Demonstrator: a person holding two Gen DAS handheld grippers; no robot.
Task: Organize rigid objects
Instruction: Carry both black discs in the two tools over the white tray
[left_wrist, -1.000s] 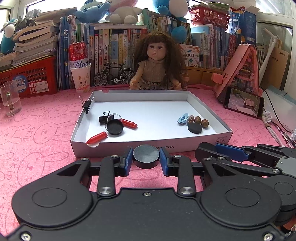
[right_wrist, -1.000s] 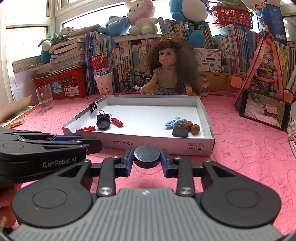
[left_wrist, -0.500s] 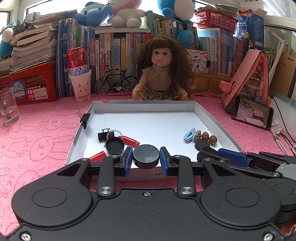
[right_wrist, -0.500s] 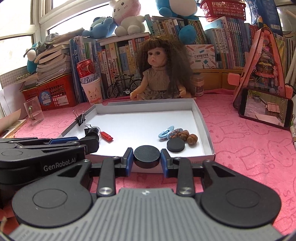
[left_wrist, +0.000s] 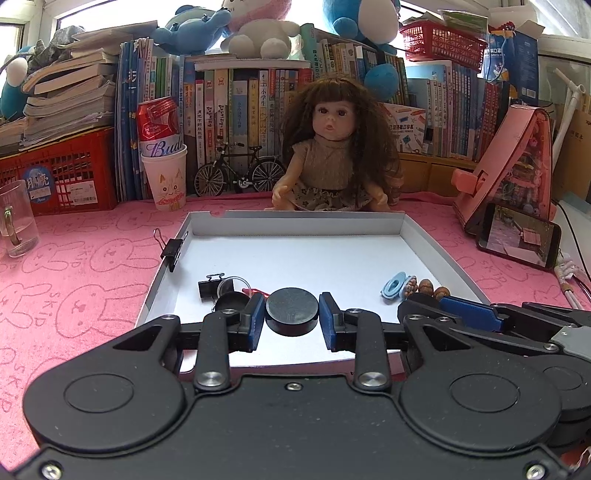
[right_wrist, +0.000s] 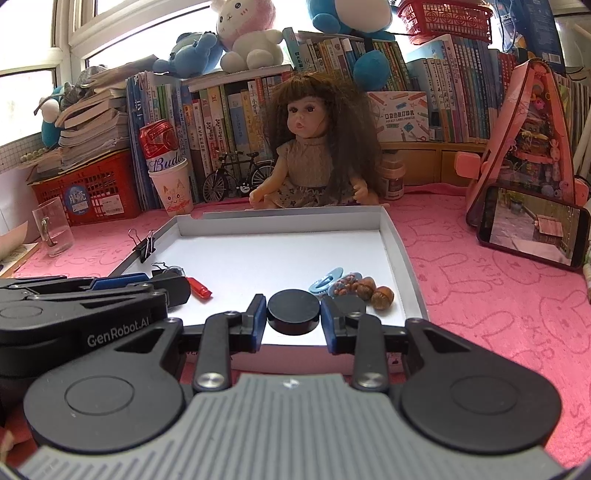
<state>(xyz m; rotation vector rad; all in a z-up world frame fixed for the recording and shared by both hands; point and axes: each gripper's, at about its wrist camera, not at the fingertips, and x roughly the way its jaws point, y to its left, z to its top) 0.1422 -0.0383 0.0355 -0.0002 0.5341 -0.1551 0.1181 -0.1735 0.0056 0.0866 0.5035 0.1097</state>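
1. Pink rabbit-print cloth (left_wrist: 85, 295) covers the table; books and a doll (left_wrist: 334, 147) stand behind a shallow white tray (left_wrist: 295, 223).
2. Left gripper (left_wrist: 292, 317): pads pinch a black disc (left_wrist: 292, 308) from both sides, above the tray's near edge.
3. Right gripper (right_wrist: 293, 314): pads pinch a second black disc (right_wrist: 293, 308), also above the near edge.
4. Tray floor, left: binder clip (left_wrist: 208, 290), red piece (right_wrist: 198, 288). Right: blue clip (right_wrist: 325, 280), acorns (right_wrist: 376, 291), another black disc (right_wrist: 351, 304).
5. Another binder clip (left_wrist: 171, 248) grips the left wall.
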